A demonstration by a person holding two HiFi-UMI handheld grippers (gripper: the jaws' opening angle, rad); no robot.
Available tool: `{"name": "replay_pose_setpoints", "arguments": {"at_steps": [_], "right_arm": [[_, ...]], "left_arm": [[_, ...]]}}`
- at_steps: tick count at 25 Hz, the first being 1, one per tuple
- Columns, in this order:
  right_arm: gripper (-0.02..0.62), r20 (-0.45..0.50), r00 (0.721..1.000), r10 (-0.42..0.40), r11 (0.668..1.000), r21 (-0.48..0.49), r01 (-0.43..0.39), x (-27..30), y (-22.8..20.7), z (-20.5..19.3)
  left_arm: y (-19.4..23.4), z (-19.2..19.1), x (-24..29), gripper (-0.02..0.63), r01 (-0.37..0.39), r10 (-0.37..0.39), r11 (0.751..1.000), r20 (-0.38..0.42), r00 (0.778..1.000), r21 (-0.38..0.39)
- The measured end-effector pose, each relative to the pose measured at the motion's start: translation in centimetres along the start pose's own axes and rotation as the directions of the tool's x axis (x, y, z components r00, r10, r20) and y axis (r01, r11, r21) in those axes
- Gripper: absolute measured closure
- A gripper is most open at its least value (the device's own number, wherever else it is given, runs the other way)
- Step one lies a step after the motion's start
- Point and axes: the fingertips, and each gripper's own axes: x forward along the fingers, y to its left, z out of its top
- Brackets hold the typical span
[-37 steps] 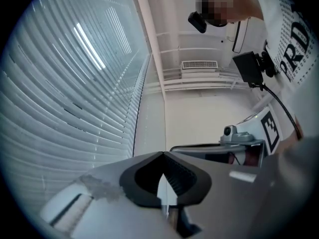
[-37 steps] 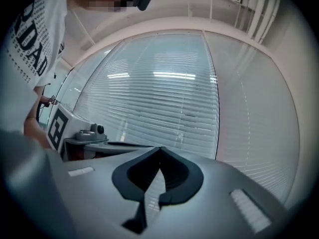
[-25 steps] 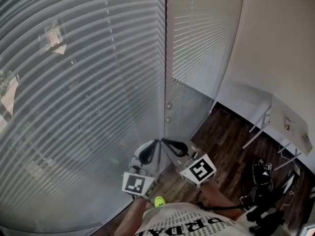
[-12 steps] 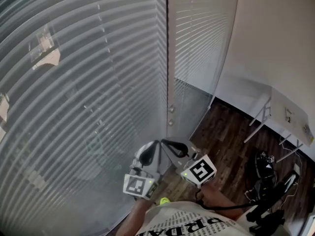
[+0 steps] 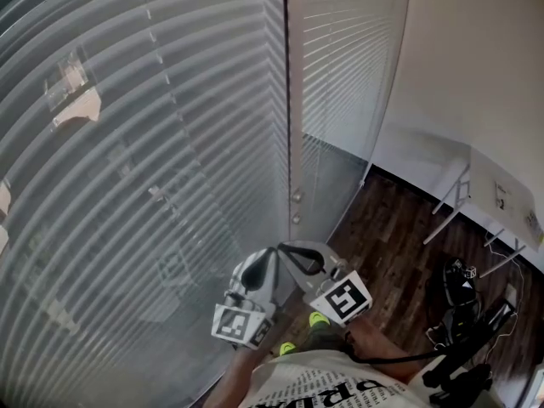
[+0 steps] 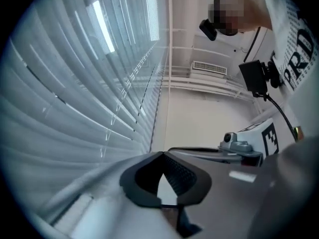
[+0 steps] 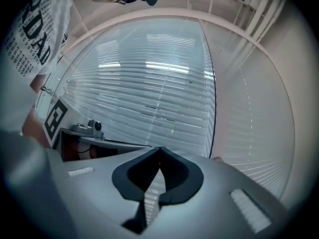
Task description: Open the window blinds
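Note:
White slatted window blinds (image 5: 153,143) fill the left of the head view, with a second blind (image 5: 340,83) to their right. A thin cord with two small beads (image 5: 297,196) hangs at the seam between them. My left gripper (image 5: 272,248) and right gripper (image 5: 283,246) are held side by side low in the middle, tips close together just below the beads. The left gripper (image 6: 162,154) is shut with nothing between its pads, the blinds (image 6: 75,83) running along its left. The right gripper (image 7: 159,148) is also shut and bare, facing the slats (image 7: 149,93).
A plain wall (image 5: 476,75) stands at the right. Below it is dark wooden floor (image 5: 399,245) with a white table (image 5: 501,198) and black stands and cables (image 5: 463,313). The person's yellow-green shoes (image 5: 316,319) show under the grippers.
The head view has shifted, so the beads on the cord sit lower in it. Both grippers have moved a little together and stay shut. The shoes now show more.

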Motion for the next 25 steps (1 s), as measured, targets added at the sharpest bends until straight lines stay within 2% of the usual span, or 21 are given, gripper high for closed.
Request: {"name": "replay_pose_setpoints", "arguments": {"at_steps": [5,8,10,13,16,19,21,25], "right_arm": [[0.588,-0.015,1.0,0.012,0.999,0.032,-0.012,0.6,-8.3,-3.2],[0.586,-0.029,0.999,0.019,1.0,-0.012,-0.019,0.4,-8.9,-4.6],[0.586,-0.048,0.999,0.007,0.999,-0.052,-0.009,0.4,-9.7,-4.8],[0.586,-0.082,0.996,-0.027,0.993,-0.113,0.017,0.3,-11.1,-4.5],[0.572,-0.078,0.995,-0.059,0.984,-0.172,0.044,0.5,-10.6,-4.3],[0.512,-0.071,0.995,-0.068,0.973,-0.226,0.051,0.7,-9.4,-4.1],[0.477,-0.07,0.996,-0.053,0.962,-0.27,0.032,0.7,-8.3,-4.1],[0.469,-0.056,0.998,0.004,0.928,-0.373,-0.024,0.7,-5.8,-3.7]], "left_arm": [[0.0,-2.0,8.1,0.615,-0.007,0.007,1.0,-0.024,1.0,-0.005],[-0.7,-3.5,8.3,0.615,-0.021,0.022,0.999,-0.035,0.999,0.027],[-1.1,-3.4,8.7,0.615,-0.027,0.029,0.998,-0.04,0.999,0.052],[-1.2,-2.8,8.9,0.615,-0.058,0.061,0.997,-0.057,0.997,0.05],[-0.8,-3.3,6.9,0.615,-0.101,0.104,0.994,-0.073,0.992,0.036],[-0.2,-3.6,4.6,0.615,-0.149,0.152,0.988,-0.067,0.986,0.038],[-0.4,-3.7,3.5,0.615,-0.169,0.171,0.985,-0.058,0.984,0.037],[-0.9,-3.9,1.3,0.615,-0.193,0.194,0.98,-0.026,0.981,0.048]]}}
